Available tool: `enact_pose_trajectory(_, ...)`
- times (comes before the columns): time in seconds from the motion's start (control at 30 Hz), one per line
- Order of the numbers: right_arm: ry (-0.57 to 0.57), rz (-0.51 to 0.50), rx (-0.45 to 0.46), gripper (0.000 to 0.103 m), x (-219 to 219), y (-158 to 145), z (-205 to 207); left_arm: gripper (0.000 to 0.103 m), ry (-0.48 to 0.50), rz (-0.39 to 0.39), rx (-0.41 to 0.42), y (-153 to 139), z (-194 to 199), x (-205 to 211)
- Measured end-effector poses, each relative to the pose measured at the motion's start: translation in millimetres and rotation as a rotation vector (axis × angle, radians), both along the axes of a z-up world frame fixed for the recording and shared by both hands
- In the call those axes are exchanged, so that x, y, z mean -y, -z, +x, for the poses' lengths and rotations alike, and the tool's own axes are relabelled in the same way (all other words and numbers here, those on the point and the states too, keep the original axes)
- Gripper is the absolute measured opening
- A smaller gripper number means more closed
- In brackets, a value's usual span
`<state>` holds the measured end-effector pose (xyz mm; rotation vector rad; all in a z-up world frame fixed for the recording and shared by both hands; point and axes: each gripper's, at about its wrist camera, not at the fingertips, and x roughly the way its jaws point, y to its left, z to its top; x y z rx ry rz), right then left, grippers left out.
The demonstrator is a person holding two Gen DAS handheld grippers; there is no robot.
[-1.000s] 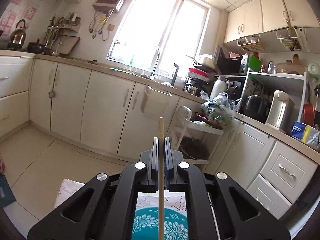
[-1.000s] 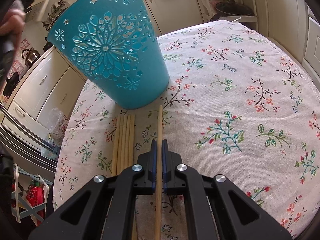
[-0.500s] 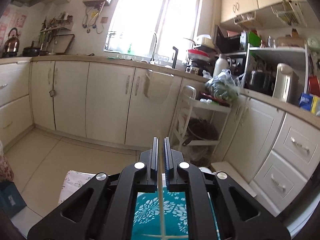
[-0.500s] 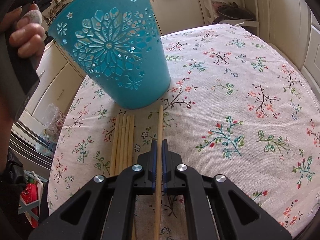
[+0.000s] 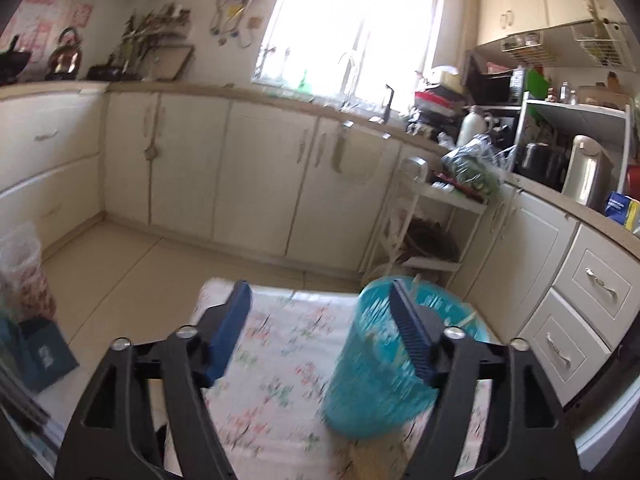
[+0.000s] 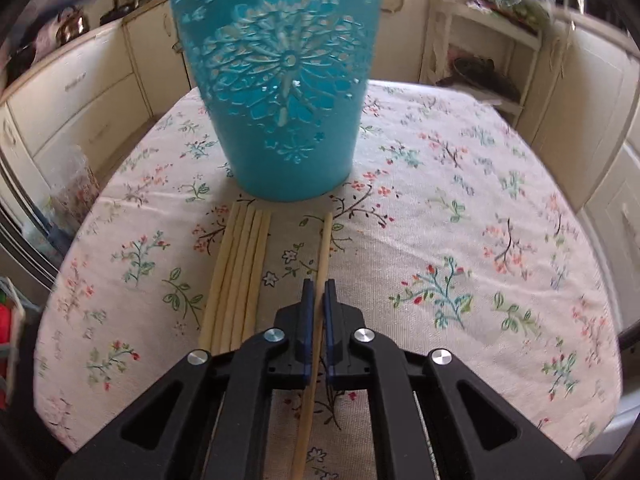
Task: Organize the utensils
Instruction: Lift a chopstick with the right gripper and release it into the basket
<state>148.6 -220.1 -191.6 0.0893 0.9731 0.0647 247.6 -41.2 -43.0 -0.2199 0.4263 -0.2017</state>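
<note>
One slim wooden chopstick (image 6: pixel 323 264) sits clamped in the right gripper (image 6: pixel 319 285); left gripper (image 5: pixel 320 296) just released, empty

1. Left wrist view looks from above and behind the teal bucket (image 5: pixel 376 364), facing the kitchen window (image 5: pixel 352 28).
2. Right wrist view sits close, angled down at the same teal bucket (image 6: pixel 280 80) on the bench.
</note>
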Motion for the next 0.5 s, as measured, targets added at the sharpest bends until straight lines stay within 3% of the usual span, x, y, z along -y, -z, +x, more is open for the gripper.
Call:
enact_pose_trajectory(0.1,0.075,0.228,-0.004,0.005,31.9,-6.9,-6.4,0.077,-0.026,0.011,-0.111,45.8,-12.1,-12.8)
enact_pose_trajectory(0.2,0.113,0.402,0.094,0.005,58.5,-32.9,-21.4,0.077,-0.028,0.026,-0.199,83.3,-17.0,-17.0)
enact_pose_trajectory(0.3,0.121,0.503,0.232,0.005,73.2,-72.4,-34.1,0.077,-0.019,0.048,-0.231,101.1,-20.1,-13.4)
enact_pose_trajectory(0.5,0.078,0.572,0.502,0.005,72.6,-158.0,-15.0,0.077,-0.004,0.024,-0.284,114.8,-15.5,-11.0)
